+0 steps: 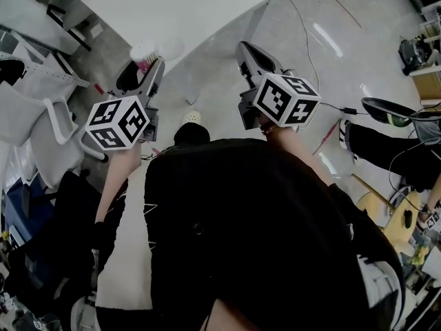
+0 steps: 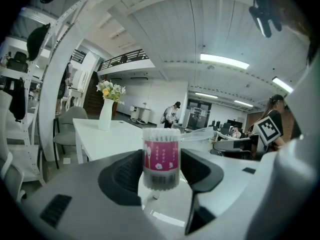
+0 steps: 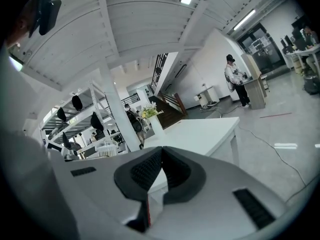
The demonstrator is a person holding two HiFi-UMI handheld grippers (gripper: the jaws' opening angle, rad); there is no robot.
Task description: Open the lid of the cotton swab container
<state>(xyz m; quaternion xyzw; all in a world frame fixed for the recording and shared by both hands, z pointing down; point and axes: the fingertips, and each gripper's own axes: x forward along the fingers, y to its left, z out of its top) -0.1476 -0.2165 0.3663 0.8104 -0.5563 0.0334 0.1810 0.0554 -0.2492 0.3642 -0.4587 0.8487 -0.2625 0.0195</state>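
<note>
The cotton swab container (image 2: 161, 159) is a clear round tub with a pink label and stands upright between the jaws of my left gripper (image 2: 161, 176), which is shut on its sides. White swab tips show at its top, and its clear lid (image 2: 202, 133) is flipped out to the right. In the head view the container (image 1: 144, 52) sits at the tip of my left gripper (image 1: 156, 69), raised in front of the person. My right gripper (image 1: 245, 48) hangs apart to the right. Its dark pads (image 3: 146, 170) meet, with nothing between them.
A white table (image 1: 172, 5) stands ahead, with a white vase of flowers (image 2: 106, 113) on it. White chairs (image 1: 48, 116) are at the left. A cable (image 1: 303, 26) runs over the grey floor. People stand far off in the room.
</note>
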